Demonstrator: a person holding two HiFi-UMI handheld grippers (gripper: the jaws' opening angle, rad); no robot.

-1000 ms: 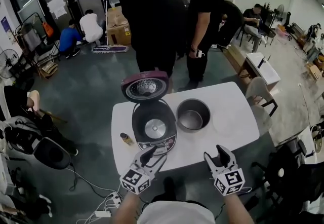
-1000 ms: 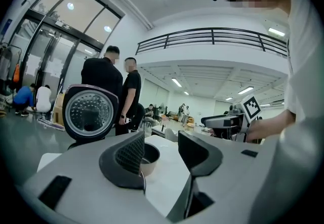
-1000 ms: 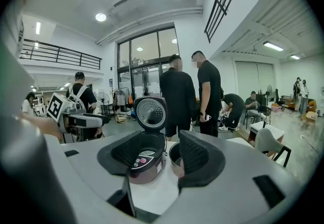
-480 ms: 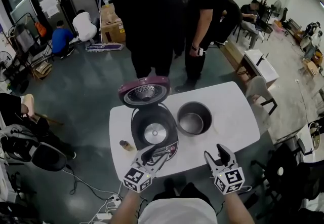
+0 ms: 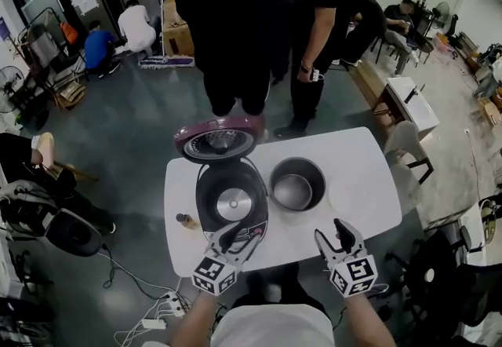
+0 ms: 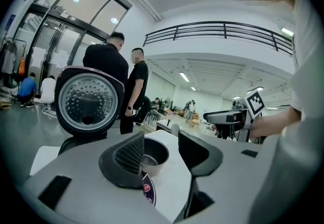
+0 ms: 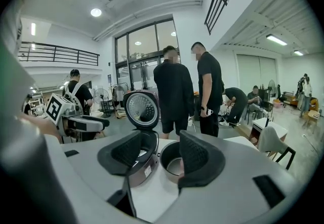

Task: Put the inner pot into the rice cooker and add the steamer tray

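The dark rice cooker (image 5: pixel 230 204) stands on the white table (image 5: pixel 357 180) with its maroon lid (image 5: pixel 218 139) swung up and open; its cavity has no pot in it. The grey metal inner pot (image 5: pixel 296 184) sits just right of it on the table. My left gripper (image 5: pixel 238 235) hovers open at the cooker's near edge. My right gripper (image 5: pixel 331 234) is open above the table's front edge, short of the pot. The left gripper view shows the pot (image 6: pixel 152 157) between the open jaws, and the right gripper view shows cooker (image 7: pixel 139 159) and pot (image 7: pixel 171 161) ahead. No steamer tray is visible.
A small brown bottle (image 5: pixel 187 221) stands on the table left of the cooker. Two people in black (image 5: pixel 235 31) stand just beyond the table's far edge. Chairs (image 5: pixel 409 151) and other tables lie to the right; cables and a power strip (image 5: pixel 153 322) are on the floor at left.
Both grippers have moved forward toward the table and slightly down, their jaws unchanged. The view has shifted closer to the table; the cooker and pot have not moved.
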